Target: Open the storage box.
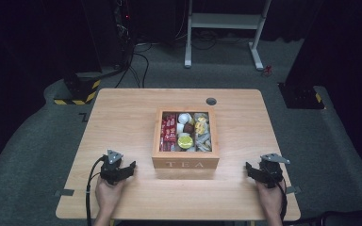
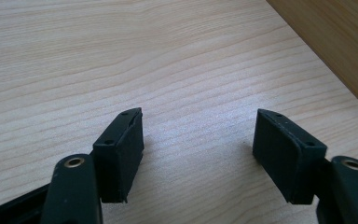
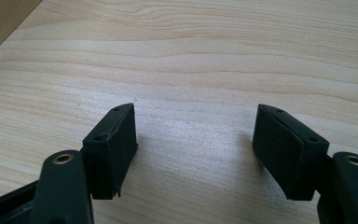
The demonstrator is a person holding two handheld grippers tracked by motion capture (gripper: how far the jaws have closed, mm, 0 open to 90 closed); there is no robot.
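Left black two-jaw gripper (image 1: 118, 170) resting on the pale wooden table (image 1: 122, 113), jaws spread wide, nothing between the pads (image 2: 121, 154), only bare wood grain. Right black two-jaw gripper (image 1: 263, 170) likewise parked on the tabletop, jaws wide apart and empty. Open square wooden box lettered TEA (image 1: 185, 136), packed with red sachets (image 1: 169, 128), a yellow-green round pod (image 1: 185, 141) and other packets, standing untouched at about two o'clock from the left gripper and ten o'clock from the right, near both yet apart. By the look of it, nothing lifted out so far; reaching, gripping and moving all left to do.
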